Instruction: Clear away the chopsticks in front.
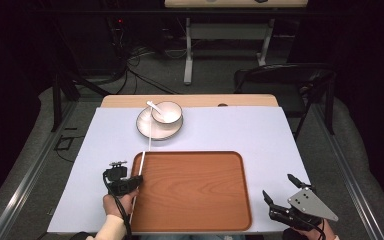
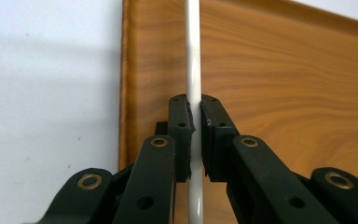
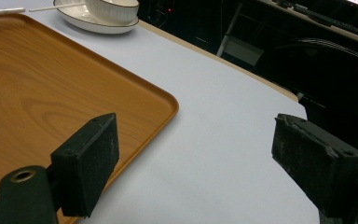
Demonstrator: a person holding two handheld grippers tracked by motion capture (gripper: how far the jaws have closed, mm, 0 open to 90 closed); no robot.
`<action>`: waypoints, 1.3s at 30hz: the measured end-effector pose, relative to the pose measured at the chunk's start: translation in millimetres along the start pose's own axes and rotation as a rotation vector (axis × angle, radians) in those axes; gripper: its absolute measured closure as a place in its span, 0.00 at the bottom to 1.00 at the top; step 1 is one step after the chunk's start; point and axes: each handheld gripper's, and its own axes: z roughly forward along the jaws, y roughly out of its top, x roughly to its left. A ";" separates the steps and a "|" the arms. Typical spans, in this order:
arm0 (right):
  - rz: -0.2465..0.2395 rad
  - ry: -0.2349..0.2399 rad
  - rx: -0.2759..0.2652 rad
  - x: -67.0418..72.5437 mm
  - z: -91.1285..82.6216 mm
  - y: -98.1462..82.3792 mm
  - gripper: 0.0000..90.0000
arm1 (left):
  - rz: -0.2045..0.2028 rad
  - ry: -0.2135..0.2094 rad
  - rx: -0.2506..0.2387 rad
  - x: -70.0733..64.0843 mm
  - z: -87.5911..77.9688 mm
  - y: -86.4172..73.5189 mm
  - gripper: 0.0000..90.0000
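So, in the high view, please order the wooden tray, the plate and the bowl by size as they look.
1. Wooden tray, clearly the largest.
2. Plate, much smaller than the tray.
3. Bowl, which sits on the plate and looks narrower than it.
The plate and bowl lie farther from the camera, but the order holds.

The tray (image 1: 195, 192) bed lies open from its middle to the right, the white stick (image 1: 145, 162) crosses its left rim, and a plate (image 1: 147, 131) with bowl (image 1: 167, 112) stands beyond.

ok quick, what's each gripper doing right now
left gripper: closed on the white chopstick, over the left rim of the wooden tray.
right gripper: open, holding nothing.
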 end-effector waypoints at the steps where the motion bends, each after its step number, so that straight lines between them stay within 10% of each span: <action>1: 0.000 -0.001 -0.002 0.1 0.0 0.0 0.16 | 0.002 0.001 0.002 0.4 -0.2 0.0 0.93; 13: 0.000 -0.003 -0.002 0.2 0.2 0.2 0.16 | 0.051 -0.009 0.009 -2.2 -0.6 1.2 0.82; 20: -0.001 -0.003 -0.003 -0.1 0.3 -0.1 0.16 | 0.120 -0.013 -0.013 -10.1 -11.2 12.2 0.53; 28: -0.004 0.000 0.003 0.5 0.9 0.3 0.16 | 0.255 -0.020 -0.023 -9.2 -16.8 64.6 0.23; 39: -0.010 0.011 0.014 0.9 2.2 0.5 0.16 | 0.281 -0.017 -0.028 -7.5 12.9 164.3 0.09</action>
